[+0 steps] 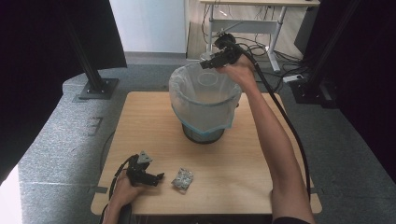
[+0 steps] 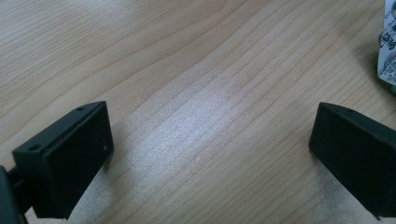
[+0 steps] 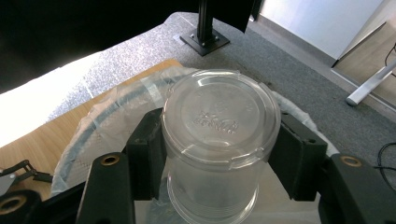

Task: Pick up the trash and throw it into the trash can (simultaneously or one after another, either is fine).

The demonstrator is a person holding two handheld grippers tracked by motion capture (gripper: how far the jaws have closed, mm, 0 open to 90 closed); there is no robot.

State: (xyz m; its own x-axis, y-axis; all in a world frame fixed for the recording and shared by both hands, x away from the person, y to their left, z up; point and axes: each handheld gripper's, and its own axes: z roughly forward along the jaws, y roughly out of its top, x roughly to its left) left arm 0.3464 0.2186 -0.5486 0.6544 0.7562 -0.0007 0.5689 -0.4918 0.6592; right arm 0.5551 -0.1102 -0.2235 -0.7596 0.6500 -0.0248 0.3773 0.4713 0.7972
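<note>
Wooden table (image 1: 243, 172): lined bin (image 1: 204, 100) below right gripper (image 3: 219, 154), which pinches a clear plastic cup (image 3: 219, 140). Left gripper (image 2: 210, 154) spread, crumpled wrapper (image 2: 388, 46) just beyond it.

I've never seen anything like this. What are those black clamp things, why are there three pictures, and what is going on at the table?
A person sits at a light wooden table holding a black two-jaw gripper in each hand, a sort of hand-worked clamp. The high view looks down from above; the other two pictures come from small cameras riding on each gripper, looking along its jaws.

The right gripper is shut on a clear plastic cup and holds it over a bin lined with a translucent plastic bag. The left gripper rests low at the near edge of the table, jaws open with nothing between them. Beside it lies a small crumpled silvery wrapper.
</note>
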